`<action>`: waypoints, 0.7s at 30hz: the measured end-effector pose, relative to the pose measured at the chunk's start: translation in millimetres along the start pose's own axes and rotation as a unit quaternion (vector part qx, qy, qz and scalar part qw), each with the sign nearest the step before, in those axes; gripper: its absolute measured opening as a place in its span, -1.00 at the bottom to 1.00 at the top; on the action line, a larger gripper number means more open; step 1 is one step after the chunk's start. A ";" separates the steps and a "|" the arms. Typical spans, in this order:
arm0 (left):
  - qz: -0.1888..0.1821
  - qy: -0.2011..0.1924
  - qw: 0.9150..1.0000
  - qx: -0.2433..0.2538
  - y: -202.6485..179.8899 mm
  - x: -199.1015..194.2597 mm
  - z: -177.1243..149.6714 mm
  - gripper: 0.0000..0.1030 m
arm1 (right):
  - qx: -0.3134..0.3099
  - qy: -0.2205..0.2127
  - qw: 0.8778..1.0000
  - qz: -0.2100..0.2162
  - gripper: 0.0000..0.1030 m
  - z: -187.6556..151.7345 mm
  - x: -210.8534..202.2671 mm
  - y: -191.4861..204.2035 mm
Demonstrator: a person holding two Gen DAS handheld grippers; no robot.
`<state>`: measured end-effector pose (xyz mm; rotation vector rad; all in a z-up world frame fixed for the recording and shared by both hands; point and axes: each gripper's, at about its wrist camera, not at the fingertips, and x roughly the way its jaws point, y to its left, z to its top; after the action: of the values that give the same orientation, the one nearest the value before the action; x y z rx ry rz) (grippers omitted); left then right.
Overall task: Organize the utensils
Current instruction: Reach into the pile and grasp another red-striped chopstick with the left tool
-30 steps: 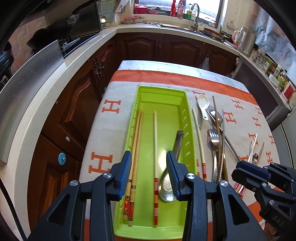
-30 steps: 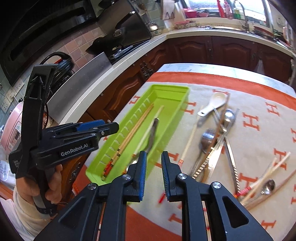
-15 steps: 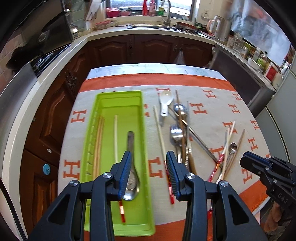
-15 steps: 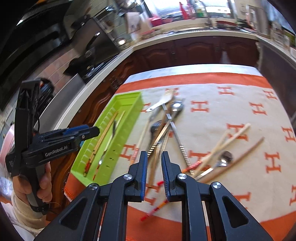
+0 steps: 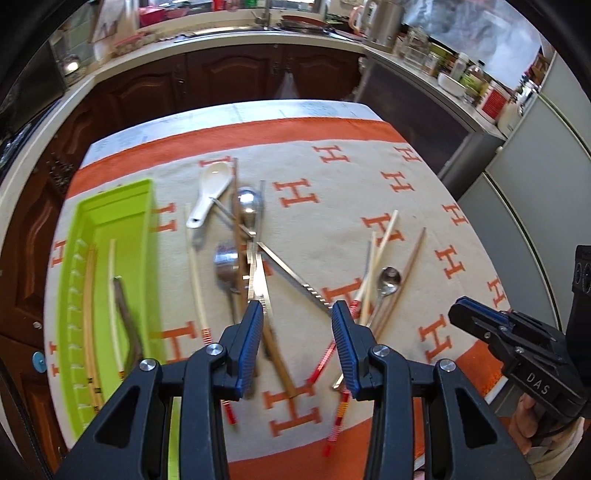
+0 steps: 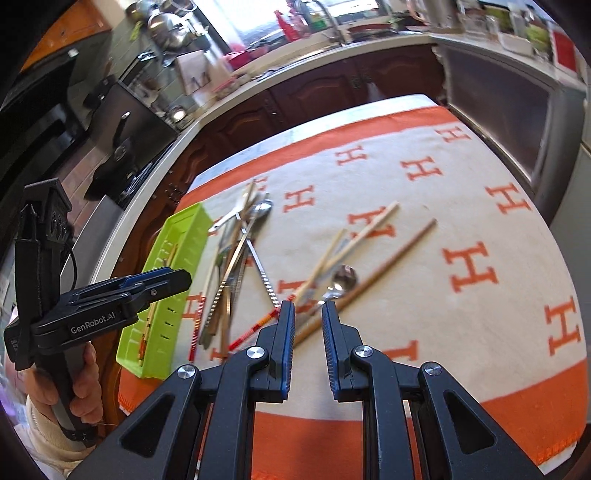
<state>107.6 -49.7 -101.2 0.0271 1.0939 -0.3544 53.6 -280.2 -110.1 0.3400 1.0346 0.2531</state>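
A lime-green tray (image 5: 110, 206) sits at the table's left and holds a few chopsticks and a metal spoon. To its right lies a loose pile: a white ceramic spoon (image 5: 208, 192), metal spoons, a serrated knife (image 5: 295, 280) and chopsticks. Further right, a small metal spoon (image 5: 389, 280) lies among crossed chopsticks. My left gripper (image 5: 297, 308) hovers open over the near end of the pile, with nothing between its fingers. In the right wrist view, my right gripper (image 6: 308, 308) hangs just in front of the small spoon (image 6: 343, 278), its jaws a narrow gap apart and empty. The tray (image 6: 184, 229) is to its left.
The table wears a cream cloth (image 5: 332, 206) with orange H marks and an orange border. Dark wood cabinets and a counter with a sink (image 5: 266, 29) run behind it. A grey appliance (image 5: 535, 184) stands at the right. A hand (image 6: 85, 384) holds the left gripper beside the tray.
Both grippers have swung right, from over the green tray to over the loose utensils. Their jaws have kept the same gaps. Nothing was picked up.
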 end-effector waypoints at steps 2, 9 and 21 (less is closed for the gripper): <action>-0.006 0.006 1.000 0.006 -9.2 7.9 2.9 -0.28 | 0.010 0.002 1.000 0.000 -0.68 -2.8 1.1 -9.1; -0.028 0.048 0.998 0.031 -38.7 42.6 6.5 -0.47 | 0.037 0.001 0.999 0.008 -0.68 -6.2 3.8 -35.2; -0.006 0.099 0.994 0.056 -61.7 84.0 0.1 -0.75 | 0.064 0.012 0.998 0.025 -0.68 -15.1 19.5 -64.1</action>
<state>123.9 -130.4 -165.1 0.1577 1.2689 -0.4295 52.9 -329.7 -157.6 0.4807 1.0704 0.2366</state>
